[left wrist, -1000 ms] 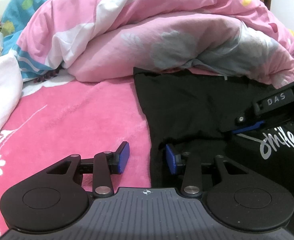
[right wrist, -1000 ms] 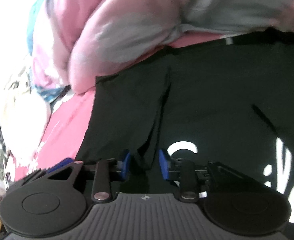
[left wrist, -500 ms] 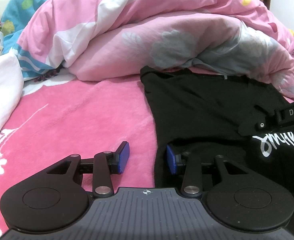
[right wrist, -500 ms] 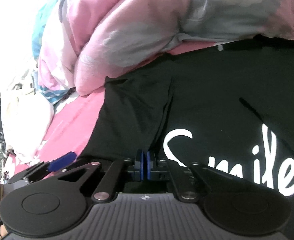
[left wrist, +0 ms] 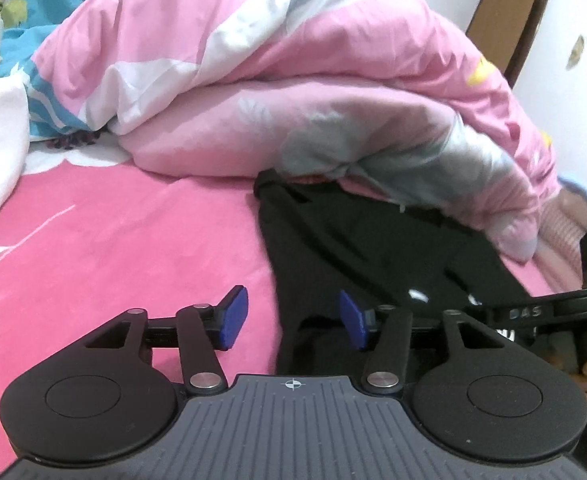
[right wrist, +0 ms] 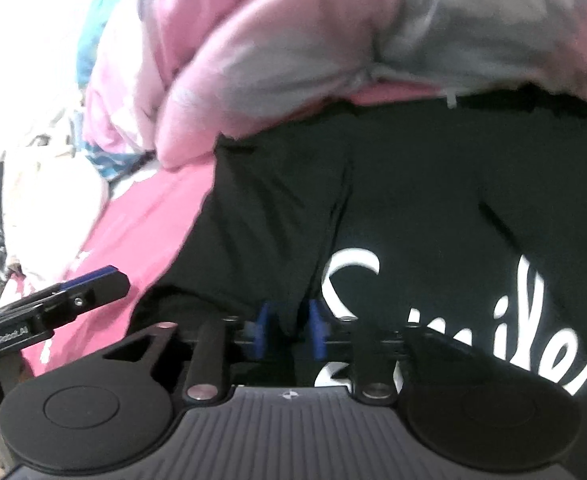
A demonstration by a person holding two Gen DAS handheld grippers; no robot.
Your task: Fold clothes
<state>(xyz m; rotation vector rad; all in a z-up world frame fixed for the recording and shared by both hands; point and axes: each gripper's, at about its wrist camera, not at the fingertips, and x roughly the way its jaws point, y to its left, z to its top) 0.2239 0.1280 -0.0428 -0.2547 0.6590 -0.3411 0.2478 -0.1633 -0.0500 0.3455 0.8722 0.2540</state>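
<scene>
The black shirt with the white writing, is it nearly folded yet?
Not yet. Done: the black shirt lies spread on the pink bed cover, one sleeve laid over its front. In hand: both jaws have just opened wider; the left gripper straddles the shirt's edge, and the right gripper has a fold between its pads, no longer pinched. Left: practically all the folding.

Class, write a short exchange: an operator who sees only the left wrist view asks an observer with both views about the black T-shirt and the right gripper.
Operator: I see only specks of white print on the black T-shirt. What is it?
Observer: Large white script, seemingly "Smile", though its middle is hidden.
Operator: Is the right gripper clamped?
Observer: No. The right gripper has just been opening; its pads stand apart with a black fold between them.
</scene>
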